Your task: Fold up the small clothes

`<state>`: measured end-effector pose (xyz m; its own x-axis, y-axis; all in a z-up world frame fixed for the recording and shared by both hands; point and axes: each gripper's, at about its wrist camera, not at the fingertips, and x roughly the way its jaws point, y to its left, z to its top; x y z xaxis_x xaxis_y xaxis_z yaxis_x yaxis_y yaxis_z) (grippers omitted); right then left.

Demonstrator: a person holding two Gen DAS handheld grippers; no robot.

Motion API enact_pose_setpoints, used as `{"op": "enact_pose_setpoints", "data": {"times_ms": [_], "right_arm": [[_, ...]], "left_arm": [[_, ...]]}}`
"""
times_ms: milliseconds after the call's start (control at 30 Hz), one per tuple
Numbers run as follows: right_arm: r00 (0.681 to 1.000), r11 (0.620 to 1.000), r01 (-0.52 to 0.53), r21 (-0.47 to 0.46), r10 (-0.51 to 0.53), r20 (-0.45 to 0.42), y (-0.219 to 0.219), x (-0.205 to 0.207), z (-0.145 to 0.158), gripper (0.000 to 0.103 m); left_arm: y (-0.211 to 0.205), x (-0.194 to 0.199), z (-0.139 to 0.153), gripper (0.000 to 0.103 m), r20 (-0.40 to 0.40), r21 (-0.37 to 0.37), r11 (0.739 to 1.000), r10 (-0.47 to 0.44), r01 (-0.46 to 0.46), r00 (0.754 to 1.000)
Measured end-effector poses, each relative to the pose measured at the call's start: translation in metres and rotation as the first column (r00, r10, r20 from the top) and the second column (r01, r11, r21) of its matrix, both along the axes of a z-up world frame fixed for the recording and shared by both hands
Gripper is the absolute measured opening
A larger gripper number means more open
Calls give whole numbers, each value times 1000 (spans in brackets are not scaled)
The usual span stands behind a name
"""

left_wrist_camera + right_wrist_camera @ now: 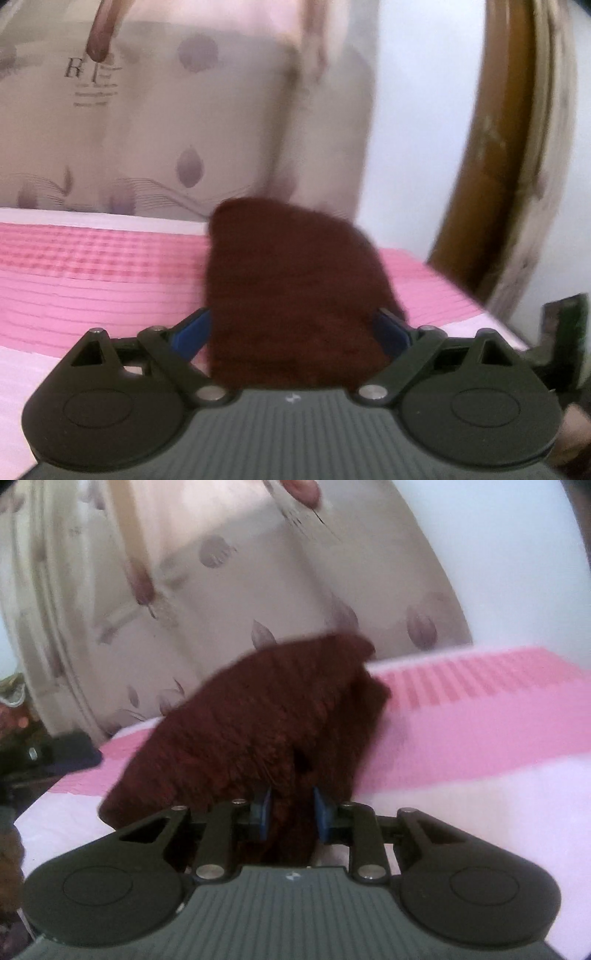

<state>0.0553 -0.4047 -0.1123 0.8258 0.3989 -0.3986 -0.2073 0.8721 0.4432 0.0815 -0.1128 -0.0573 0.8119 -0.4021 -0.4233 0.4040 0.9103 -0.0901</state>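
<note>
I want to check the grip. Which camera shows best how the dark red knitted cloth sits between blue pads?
The right wrist view: both blue pads flank a bunched dark red knitted cloth. In the left wrist view the cloth fills much wider jaws.

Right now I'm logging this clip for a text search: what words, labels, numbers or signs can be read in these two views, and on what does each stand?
"R": a large dark letter printed on the floral curtain, upper left of the left wrist view; a second stroke follows it, too blurred to name.
Small print below that letter: several short lines, too blurred to read.
A small white mark on the left gripper body and on the right gripper body: a sign, not lettering.
Nothing else is readable.
</note>
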Motion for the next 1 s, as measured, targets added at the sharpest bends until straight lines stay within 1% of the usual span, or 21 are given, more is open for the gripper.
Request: {"op": "enact_pose_setpoints", "data": {"times_ms": [67,100,200,233,267,533,700,767,800,867,900,933,967,1000], "right_arm": [[1000,1000,3,-22,-4,-15,3,4,1,28],[1000,999,12,-34,-13,-28,5,5,-1,30],[999,999,18,-49,-20,-34,9,3,-2,32],[999,999,25,-49,-27,-37,10,5,-3,33],[999,998,33,-50,-35,-40,11,3,-4,39],[997,996,66,-62,-68,-43,11,5,-5,50],[995,995,82,-59,-85,-46,10,5,-6,62],[995,995,84,-48,-86,-44,8,5,-6,67],[996,996,82,-37,-84,-38,6,4,-5,71],[998,998,56,9,-56,-23,-1,5,-2,76],[999,998,45,48,-44,-23,-6,7,-1,80],[999,995,40,91,-38,-30,-13,10,0,83],[999,991,30,133,-26,-38,-19,15,1,89],[999,986,19,163,-12,-46,-24,20,1,93]], "left_arm": [[-2,2,2,95,4,57,998,34,-35,999],[-2,3,3,95,8,80,996,51,-51,999],[-5,7,7,95,20,129,987,91,-93,996],[-6,7,8,95,22,138,985,98,-100,995],[-7,9,8,95,23,145,984,99,-101,995],[-12,14,10,95,45,203,972,113,-120,993],[-14,25,9,96,48,221,967,115,-122,992],[-11,35,11,102,48,210,972,100,-108,994],[-7,42,13,103,42,186,978,86,-92,995],[4,61,17,103,13,113,994,10,-12,1000],[10,73,17,103,-12,83,996,-33,34,999],[13,88,17,103,-49,67,996,-51,54,997],[16,100,16,103,-83,55,997,-54,59,995],[20,114,14,103,-118,32,997,-66,71,991]]}}
